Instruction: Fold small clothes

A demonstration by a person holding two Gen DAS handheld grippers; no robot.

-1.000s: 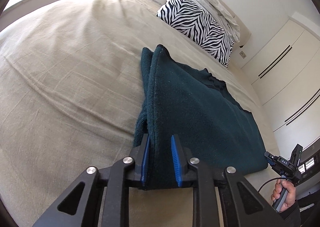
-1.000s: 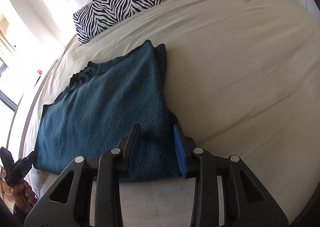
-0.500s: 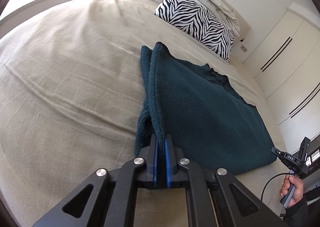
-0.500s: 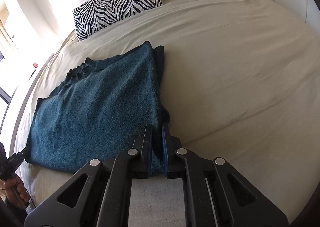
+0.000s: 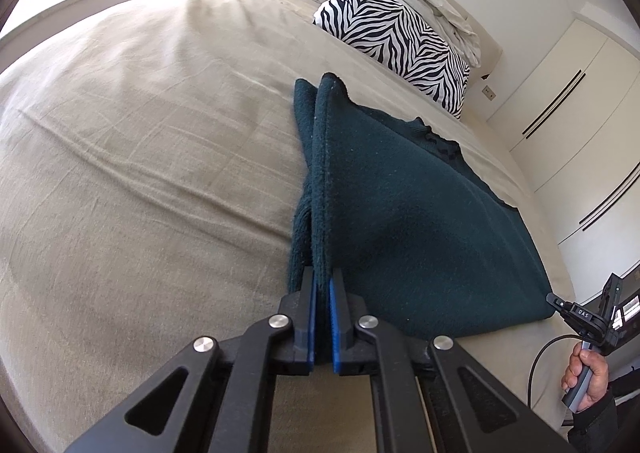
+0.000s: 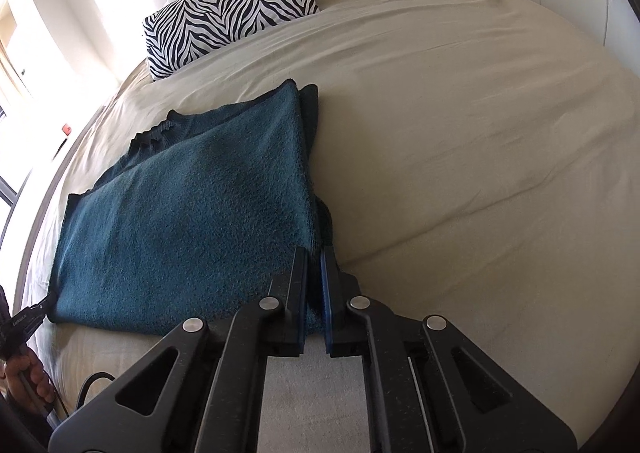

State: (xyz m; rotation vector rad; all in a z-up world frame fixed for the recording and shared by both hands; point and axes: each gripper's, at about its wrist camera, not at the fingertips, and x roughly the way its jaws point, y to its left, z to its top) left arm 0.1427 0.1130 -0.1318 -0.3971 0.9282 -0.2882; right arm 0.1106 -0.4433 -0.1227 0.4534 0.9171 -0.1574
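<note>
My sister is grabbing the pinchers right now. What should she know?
Left gripper: shut on the near left corner of the teal sweater.
Right gripper: shut on the sweater's near right corner.
The sweater lies on the beige bed, already folded once, layers stacked at both side edges. The zebra pillow sits beyond it.
Left to do: probably lift both corners, carry them toward the far edge, then let go.

Home bedroom, bed (image 5: 140, 173), zebra pillow (image 5: 392, 41), wardrobes (image 5: 560, 93)
</note>
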